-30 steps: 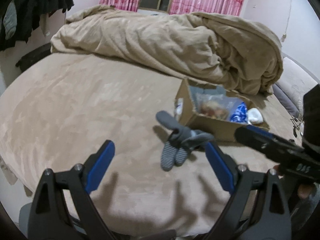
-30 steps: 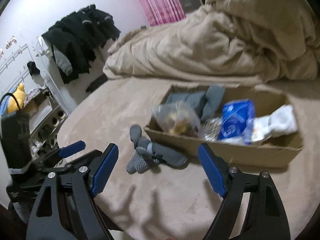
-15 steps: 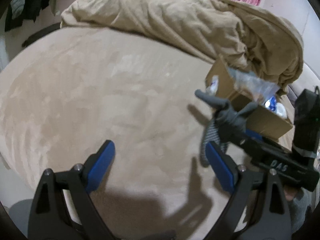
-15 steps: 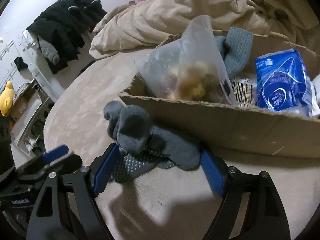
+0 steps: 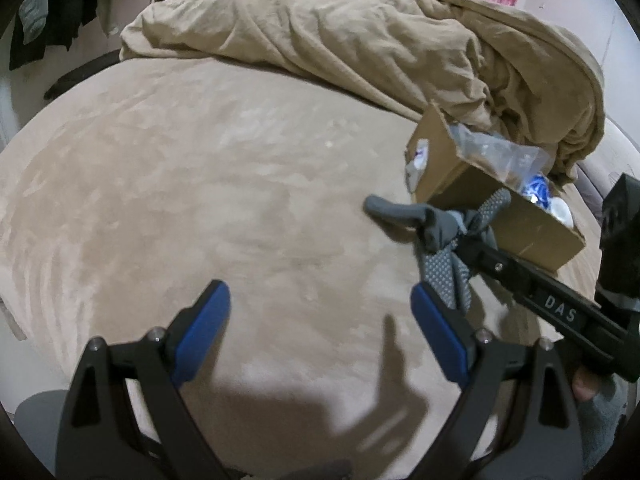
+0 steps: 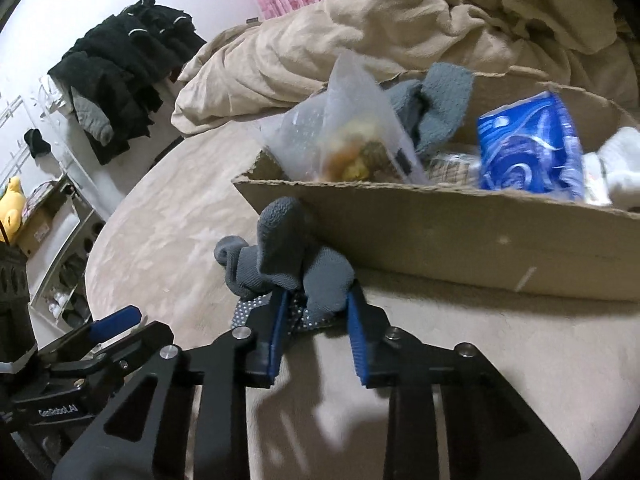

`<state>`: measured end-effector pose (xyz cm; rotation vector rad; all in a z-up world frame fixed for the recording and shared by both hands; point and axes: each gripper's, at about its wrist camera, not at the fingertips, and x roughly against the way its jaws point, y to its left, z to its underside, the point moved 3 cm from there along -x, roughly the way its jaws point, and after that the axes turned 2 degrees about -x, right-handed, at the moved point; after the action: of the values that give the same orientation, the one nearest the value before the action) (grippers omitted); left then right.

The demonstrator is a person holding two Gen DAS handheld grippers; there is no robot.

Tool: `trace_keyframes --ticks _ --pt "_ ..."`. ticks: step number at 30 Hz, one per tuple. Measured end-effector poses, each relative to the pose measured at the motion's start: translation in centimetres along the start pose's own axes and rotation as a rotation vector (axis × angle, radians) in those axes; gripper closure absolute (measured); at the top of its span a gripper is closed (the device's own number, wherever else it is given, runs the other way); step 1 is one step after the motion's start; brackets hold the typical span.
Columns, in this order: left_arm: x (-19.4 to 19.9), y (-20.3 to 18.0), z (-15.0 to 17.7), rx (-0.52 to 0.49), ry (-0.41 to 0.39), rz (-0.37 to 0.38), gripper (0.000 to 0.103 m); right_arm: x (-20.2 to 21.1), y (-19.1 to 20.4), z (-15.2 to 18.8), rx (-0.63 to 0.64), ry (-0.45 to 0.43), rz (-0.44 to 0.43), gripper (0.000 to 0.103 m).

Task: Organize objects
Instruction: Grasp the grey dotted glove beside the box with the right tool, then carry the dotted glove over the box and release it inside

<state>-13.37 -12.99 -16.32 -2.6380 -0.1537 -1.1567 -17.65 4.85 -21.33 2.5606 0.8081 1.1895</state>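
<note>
A pair of grey socks with dotted soles lies bunched on the beige bed, against the front wall of a cardboard box. My right gripper is shut on the grey socks. In the left wrist view the socks hang in the right gripper's fingers beside the box. My left gripper is open and empty over the bare bed, left of the socks.
The box holds a clear plastic bag, another grey sock, a blue packet and something white. A crumpled beige duvet lies behind. Dark clothes hang at the left wall.
My right gripper has moved in to the socks and closed on them, lifting them slightly. The left gripper has stayed open and shifted leftward.
</note>
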Motion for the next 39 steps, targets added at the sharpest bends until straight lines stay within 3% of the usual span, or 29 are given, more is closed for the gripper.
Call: trace_keyframes --ticks 22,33,39 --pt "5.5 -8.4 0.4 -0.121 -0.044 0.100 0.010 12.2 -2.2 0.8 0.054 -0.140 0.072 0.080" --pt "9.0 -12.9 -4.7 -0.217 -0.183 0.122 0.010 18.7 -3.4 -3.9 0.082 -0.311 0.120 0.080" --pt "9.2 -14.3 -8.4 -0.256 -0.242 0.134 0.010 19.8 -4.2 -6.6 0.105 -0.364 0.147 0.080"
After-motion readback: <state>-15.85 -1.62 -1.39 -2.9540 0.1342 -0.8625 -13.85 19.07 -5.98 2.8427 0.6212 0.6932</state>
